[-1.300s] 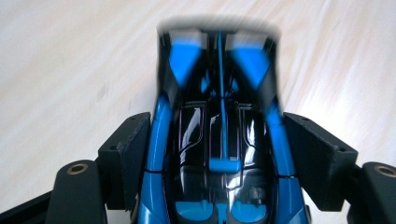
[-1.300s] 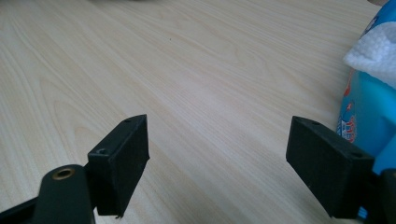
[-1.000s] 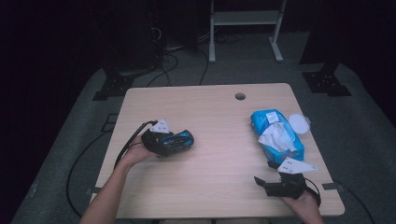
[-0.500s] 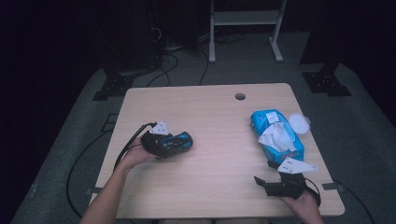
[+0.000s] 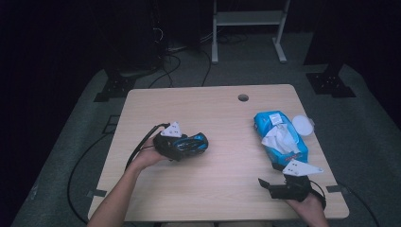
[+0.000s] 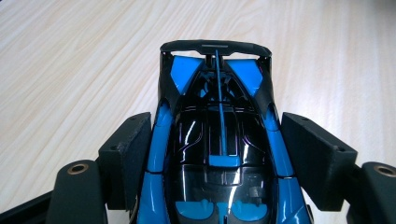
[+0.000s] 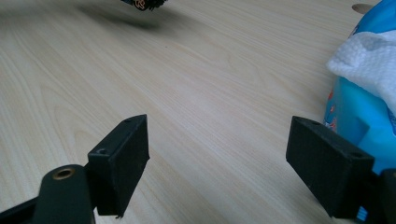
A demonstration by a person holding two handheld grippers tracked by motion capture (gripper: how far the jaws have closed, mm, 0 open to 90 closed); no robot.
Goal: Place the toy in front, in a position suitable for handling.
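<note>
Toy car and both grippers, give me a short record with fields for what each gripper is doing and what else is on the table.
left gripper: shut on the toy car, jaws against its sides
toy car: blue and black, at the table's left half
right gripper: open, holding nothing, low over the table
wipes pack: blue, a white wipe sticking out, just beyond the right gripper
white lid: round, beside the wipes pack
</note>
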